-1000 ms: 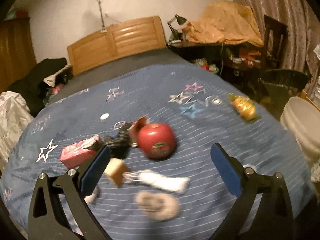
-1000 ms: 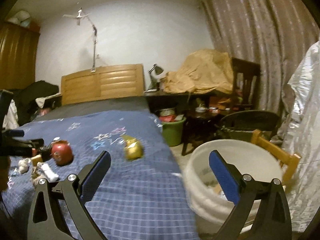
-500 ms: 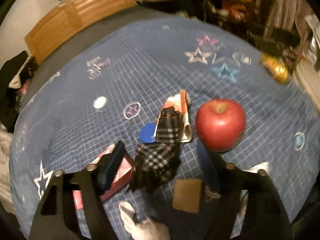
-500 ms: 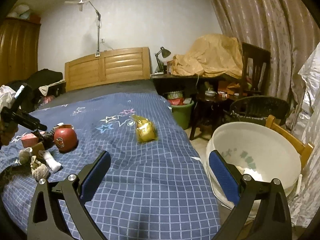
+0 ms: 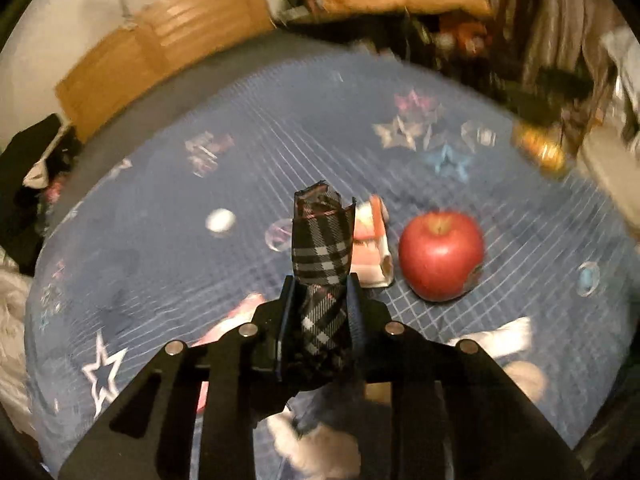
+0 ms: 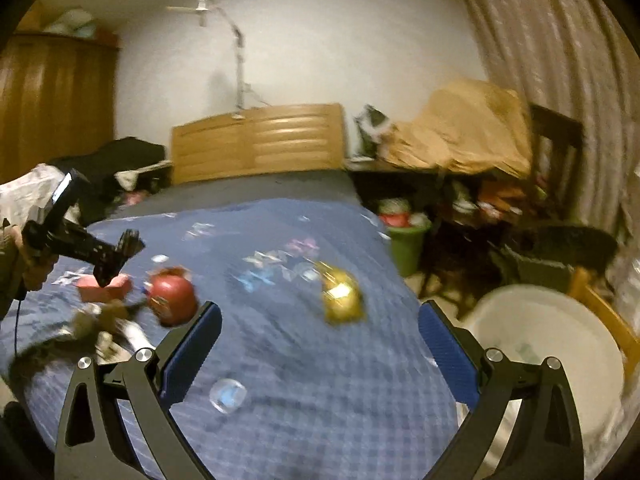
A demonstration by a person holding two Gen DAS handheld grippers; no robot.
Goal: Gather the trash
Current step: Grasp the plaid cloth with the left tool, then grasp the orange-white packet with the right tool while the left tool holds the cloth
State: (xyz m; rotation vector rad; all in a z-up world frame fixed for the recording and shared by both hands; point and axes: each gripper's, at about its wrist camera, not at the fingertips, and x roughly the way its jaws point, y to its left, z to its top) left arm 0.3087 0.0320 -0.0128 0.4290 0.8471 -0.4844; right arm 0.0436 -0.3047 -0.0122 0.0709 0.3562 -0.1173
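Note:
In the left wrist view my left gripper (image 5: 320,284) has its jaws closing, and both pads press on a black plaid wrapper (image 5: 322,240) that sticks up between them above the blue quilt (image 5: 240,184). A red apple (image 5: 440,254) lies just right of it, and a red-and-white carton (image 5: 370,248) sits behind the wrapper. My right gripper (image 6: 320,340) stands open over the quilt with nothing between its fingers. A gold wrapper (image 6: 342,296) lies just beyond its fingertips. My left gripper (image 6: 120,256) shows at the far left, above the apple (image 6: 172,294).
A white bucket (image 6: 560,344) stands on the floor right of the bed, beside a wooden chair. A pink box (image 5: 240,316), a white crumpled scrap (image 5: 496,336) and other bits lie near my left gripper. A green bin (image 6: 406,240) and a cluttered desk stand behind.
My left gripper moved in over the plaid wrapper, shut on it and lifted its end off the quilt. My right gripper swung left from the bucket toward the bed and the gold wrapper.

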